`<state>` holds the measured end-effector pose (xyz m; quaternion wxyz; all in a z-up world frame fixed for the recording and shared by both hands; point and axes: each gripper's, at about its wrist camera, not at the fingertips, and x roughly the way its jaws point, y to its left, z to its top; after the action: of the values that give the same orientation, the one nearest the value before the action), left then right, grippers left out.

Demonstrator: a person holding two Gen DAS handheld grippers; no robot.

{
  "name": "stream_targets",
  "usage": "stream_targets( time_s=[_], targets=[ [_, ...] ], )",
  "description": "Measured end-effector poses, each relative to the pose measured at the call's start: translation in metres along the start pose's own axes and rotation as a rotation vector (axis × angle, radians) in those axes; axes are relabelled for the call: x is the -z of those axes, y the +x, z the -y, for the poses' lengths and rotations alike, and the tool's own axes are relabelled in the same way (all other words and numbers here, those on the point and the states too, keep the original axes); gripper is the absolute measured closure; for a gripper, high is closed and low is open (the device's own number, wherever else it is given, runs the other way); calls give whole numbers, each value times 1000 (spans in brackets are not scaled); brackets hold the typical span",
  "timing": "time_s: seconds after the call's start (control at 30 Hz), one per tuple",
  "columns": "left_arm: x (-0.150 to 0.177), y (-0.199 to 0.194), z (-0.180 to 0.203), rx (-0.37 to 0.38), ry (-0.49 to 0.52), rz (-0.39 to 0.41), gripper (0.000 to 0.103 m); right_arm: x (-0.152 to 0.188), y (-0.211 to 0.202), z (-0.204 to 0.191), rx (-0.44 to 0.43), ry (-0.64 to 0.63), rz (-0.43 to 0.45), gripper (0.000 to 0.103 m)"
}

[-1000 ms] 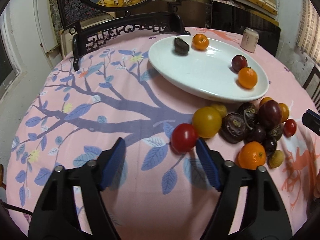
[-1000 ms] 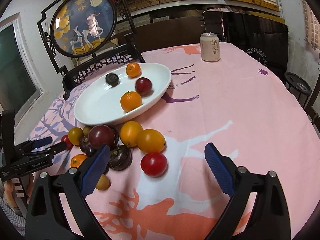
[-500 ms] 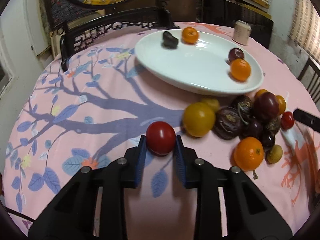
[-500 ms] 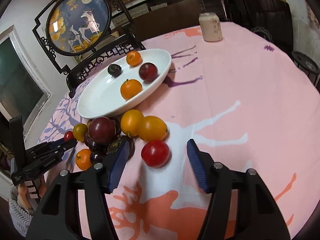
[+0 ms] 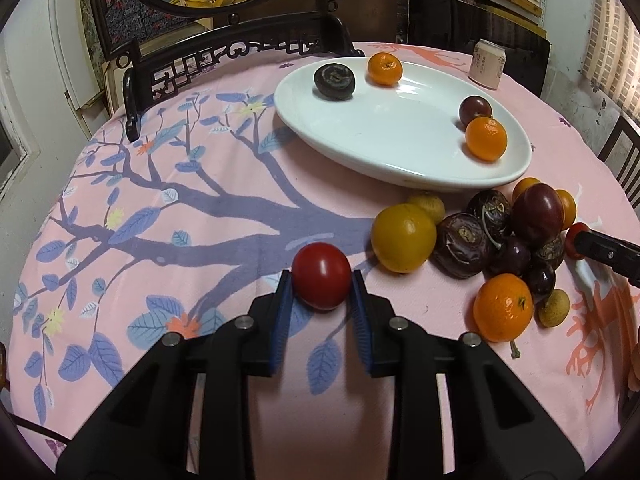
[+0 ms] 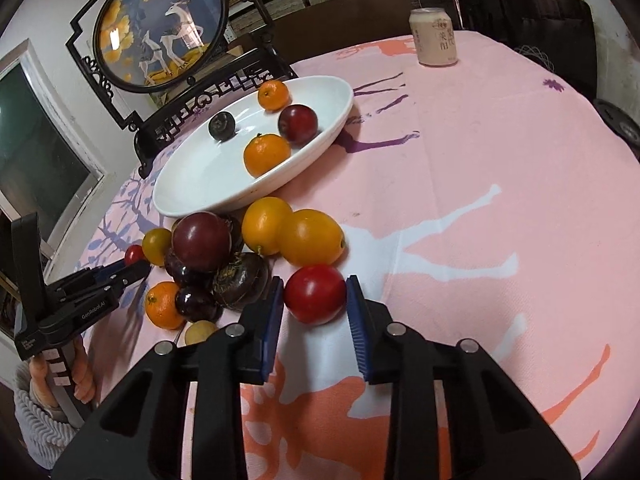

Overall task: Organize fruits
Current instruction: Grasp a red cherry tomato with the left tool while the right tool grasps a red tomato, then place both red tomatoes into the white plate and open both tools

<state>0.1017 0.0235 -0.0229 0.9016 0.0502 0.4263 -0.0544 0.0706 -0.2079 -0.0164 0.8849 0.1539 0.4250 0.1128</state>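
two grippers, two red tomatoes

we see the left gripper [image 5: 321, 286] clamped on a red tomato [image 5: 321, 276], its blue pads [image 5: 281, 312] pressed to both sides of the fruit, which sits low over the pink tablecloth [image 5: 180, 220]. the right gripper [image 6: 315, 294] has just been closing its jaws, and in its own view the blue pads [image 6: 271, 320] now sit against the flanks of a second red tomato [image 6: 315, 293], so we read it as gripping that fruit.

just beside the right gripper lies the loose pile: two yellow-orange fruits [image 6: 310, 236] touching each other, a big dark plum [image 6: 201, 241] on top, brown wrinkled fruits [image 6: 240, 280], a mandarin [image 6: 163, 305] and a small tan fruit [image 6: 200, 331] at the near edge. in the left view that pile lies to the right of the held tomato, apart from it.

beyond the pile rests the white oval plate [image 6: 192, 184], touching it or nearly so. the plate holds two mandarins [image 6: 267, 153], one plum [image 6: 298, 124] and one dark fruit [image 6: 221, 125].

farther back a pale drink can [image 6: 434, 36] stands upright on the cloth. a carved dark chair [image 5: 224, 60] and a round framed deer picture [image 6: 160, 28] stand behind the table. a hand [image 6: 60, 376] grips the left tool's handle.
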Motion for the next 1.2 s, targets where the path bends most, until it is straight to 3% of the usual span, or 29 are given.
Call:
stream_targets(
  time_s=[0.17,0.3,0.5,0.83,0.87,0.9,0.93,1.07,1.2],
  targets=[
    [-6,-15,-6,11,-33,52,74,-6,-23,9,-30,51,94,72],
    [-35,-25,-6,44,-59,91,74,-28,-32,5,-54,65,164,72],
    [-91,-4,18,18,-26,121,74,-83,0,-27,-60,3,157,72],
    [-97,44,18,22,-43,40,73,-105,64,-22,77,-27,74,72],
    [-97,45,19,15,-42,42,71,-106,65,-24,91,-34,83,72],
    [-97,46,20,2,-39,45,61,-107,65,-25,89,-39,78,71],
    [-96,45,21,-4,-35,57,59,-109,64,-26,67,-35,71,70],
    [-96,37,24,-24,-23,101,31,-109,59,-26,29,-21,81,70],
    [-94,29,19,-49,-25,119,29,-106,35,-24,-8,-18,140,70]
  ],
)
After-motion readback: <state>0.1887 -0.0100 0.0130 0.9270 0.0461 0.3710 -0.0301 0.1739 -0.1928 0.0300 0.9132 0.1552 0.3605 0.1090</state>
